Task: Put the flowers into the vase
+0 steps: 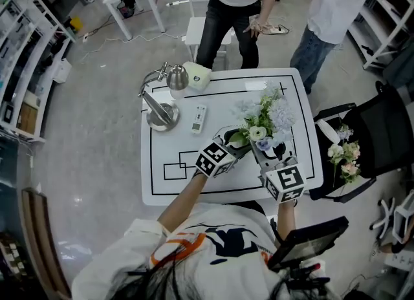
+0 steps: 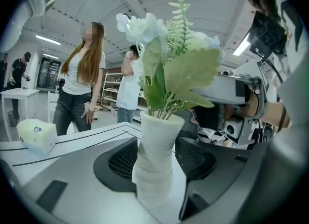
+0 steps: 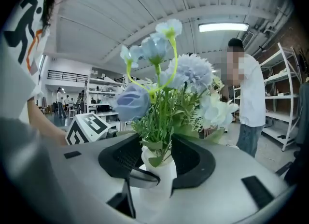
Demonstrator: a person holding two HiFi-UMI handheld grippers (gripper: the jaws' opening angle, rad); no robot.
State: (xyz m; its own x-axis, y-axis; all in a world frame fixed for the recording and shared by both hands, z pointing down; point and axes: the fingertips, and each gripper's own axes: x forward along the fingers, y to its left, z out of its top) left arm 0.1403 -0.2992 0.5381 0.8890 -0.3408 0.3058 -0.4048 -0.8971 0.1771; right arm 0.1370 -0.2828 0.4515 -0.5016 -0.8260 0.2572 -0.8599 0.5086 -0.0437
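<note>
Clamping upright vase (image 2: 154, 170) between jaws: left hand-held gripper (image 2: 157, 158)

Flowers (image 1: 266, 114) stand in the vase (image 2: 154, 162) on the table (image 1: 226, 103); a remote (image 1: 200, 118) lies left, apparently well apart.

No words or numbers can be read. The small blue mark on the pale pack (image 2: 36, 138), left of the vase (image 2: 155, 155), is too blurred.

White vase (image 2: 157, 160) upright; pale blue, white flowers (image 1: 265, 121) standing inside.
</note>
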